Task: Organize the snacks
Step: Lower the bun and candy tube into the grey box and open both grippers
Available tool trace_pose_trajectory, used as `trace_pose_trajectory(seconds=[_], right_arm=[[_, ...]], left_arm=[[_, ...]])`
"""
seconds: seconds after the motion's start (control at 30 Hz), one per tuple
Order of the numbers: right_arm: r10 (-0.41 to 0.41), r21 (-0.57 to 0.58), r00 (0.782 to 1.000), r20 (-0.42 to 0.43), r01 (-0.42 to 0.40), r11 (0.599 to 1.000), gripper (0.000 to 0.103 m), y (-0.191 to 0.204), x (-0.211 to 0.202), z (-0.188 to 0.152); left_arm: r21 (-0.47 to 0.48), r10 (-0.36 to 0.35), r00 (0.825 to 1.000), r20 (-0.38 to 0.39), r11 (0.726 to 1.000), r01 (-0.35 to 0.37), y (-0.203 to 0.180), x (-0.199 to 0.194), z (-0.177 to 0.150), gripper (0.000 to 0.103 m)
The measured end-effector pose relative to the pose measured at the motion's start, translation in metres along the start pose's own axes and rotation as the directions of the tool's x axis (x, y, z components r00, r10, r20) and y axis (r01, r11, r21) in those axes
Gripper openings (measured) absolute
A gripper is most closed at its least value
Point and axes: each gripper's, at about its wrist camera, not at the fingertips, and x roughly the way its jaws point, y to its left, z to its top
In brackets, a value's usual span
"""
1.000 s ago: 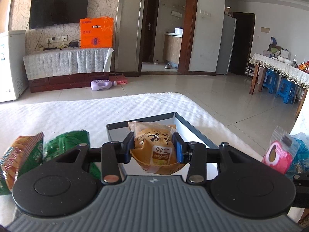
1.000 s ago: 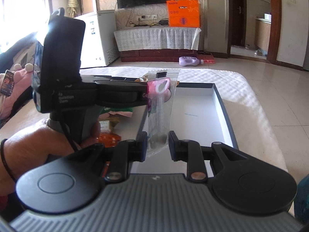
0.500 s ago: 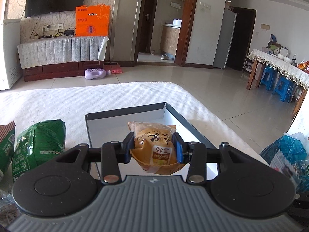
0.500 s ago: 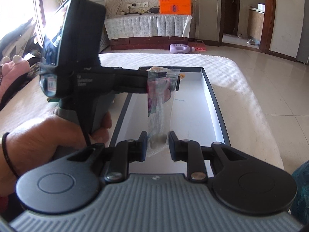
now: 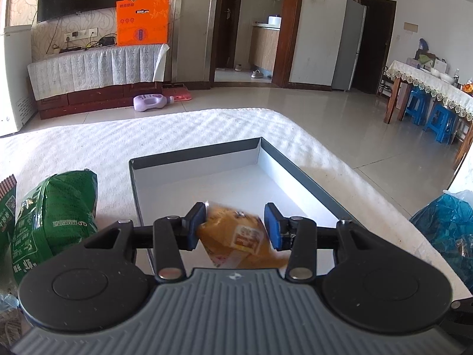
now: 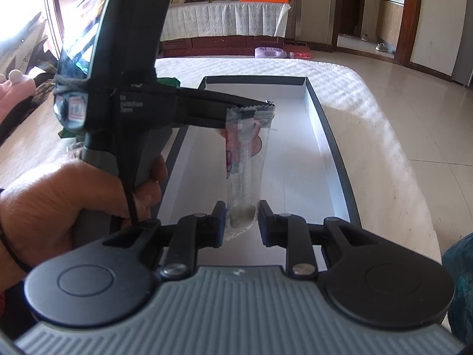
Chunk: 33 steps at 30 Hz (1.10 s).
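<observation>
My left gripper holds an orange snack packet low over the near end of a shallow dark-rimmed tray with a white floor. The packet is tilted and blurred between the blue pads. In the right wrist view a hand carries that left gripper sideways over the tray. My right gripper is shut on the bottom end of a clear packet with pink print. This packet stands upright above the tray's near end, and its top hides the left fingertips.
Green snack bags lie left of the tray on the white quilted surface. A blue plastic bag sits at the right edge. A phone is mounted on the left gripper's body. Beyond the surface is open floor.
The left gripper moved forward and down over the tray, and the orange packet tipped over between its pads. The right gripper dipped toward the tray, its packet still upright.
</observation>
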Motion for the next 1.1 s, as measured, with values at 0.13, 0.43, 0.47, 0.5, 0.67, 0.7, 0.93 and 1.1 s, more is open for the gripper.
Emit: trace_pose_trajectory(seconds=[0.13,0.43,0.47,0.5,0.67,0.7,0.93,1.1], right_arm=[[-0.004,-0.002,1.0,-0.016,0.004,1.0,0.026,0.0,0.003,-0.001],[0.0,0.005,1.0,-0.028,0.001,1.0,0.026,-0.001,0.007,-0.001],[-0.001,0.005,1.0,-0.029,0.001,1.0,0.026,-0.002,0.008,-0.001],[-0.001,0.005,1.0,-0.031,0.001,1.0,0.026,-0.002,0.009,-0.001],[-0.003,0.013,1.0,-0.031,0.003,1.0,0.026,-0.004,0.011,0.002],[-0.004,0.015,1.0,-0.031,0.004,1.0,0.026,-0.004,0.012,0.002],[-0.015,0.025,0.999,-0.037,0.016,1.0,0.026,-0.003,0.018,0.003],[-0.044,0.024,0.998,-0.04,0.045,0.999,0.027,0.003,0.025,0.008]], left_arm=[[0.024,0.001,1.0,0.011,1.0,-0.001,-0.003,-0.002,-0.001,0.049],[0.031,-0.002,1.0,0.02,1.0,0.001,-0.006,-0.003,-0.001,0.049],[0.032,-0.004,1.0,0.021,0.999,0.003,-0.006,-0.003,-0.001,0.052],[0.033,-0.006,1.0,0.024,0.999,0.005,-0.006,-0.004,-0.001,0.053],[0.043,-0.008,0.999,0.044,0.999,0.006,-0.007,-0.01,-0.001,0.068],[0.041,-0.007,0.999,0.052,0.999,0.005,-0.005,-0.013,-0.001,0.069],[0.007,0.018,0.996,0.089,1.0,-0.019,0.015,-0.037,0.006,0.07],[-0.016,0.049,0.993,0.106,0.999,-0.048,0.036,-0.057,0.006,0.071]])
